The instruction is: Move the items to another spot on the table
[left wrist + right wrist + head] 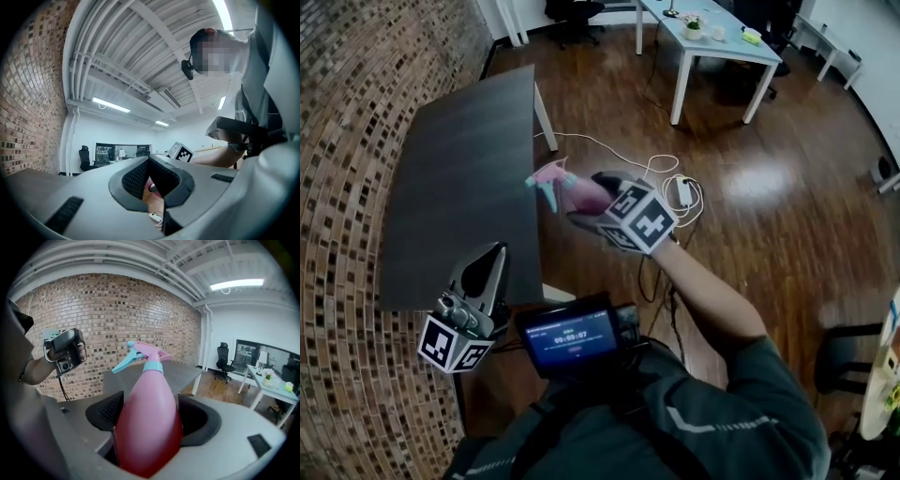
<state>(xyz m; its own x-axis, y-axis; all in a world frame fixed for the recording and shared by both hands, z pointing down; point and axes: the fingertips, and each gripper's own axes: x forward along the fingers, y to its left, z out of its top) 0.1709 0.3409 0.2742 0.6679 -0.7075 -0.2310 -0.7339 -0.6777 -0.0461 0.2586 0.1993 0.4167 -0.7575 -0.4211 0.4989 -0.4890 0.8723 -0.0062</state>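
Clamping pink spray bottle [147,413], right gripper [577,194] beside dark table [459,187]; cables [682,191] on floor.

a pink spray bottle [147,394] with a pale blue collar and trigger, held off the dark tabletop [469,187] between the jaws of the right gripper [151,417], nozzle toward the tabletop's edge.

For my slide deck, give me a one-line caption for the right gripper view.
Right gripper holding a pink spray bottle with a blue trigger, facing a dark table and brick wall.
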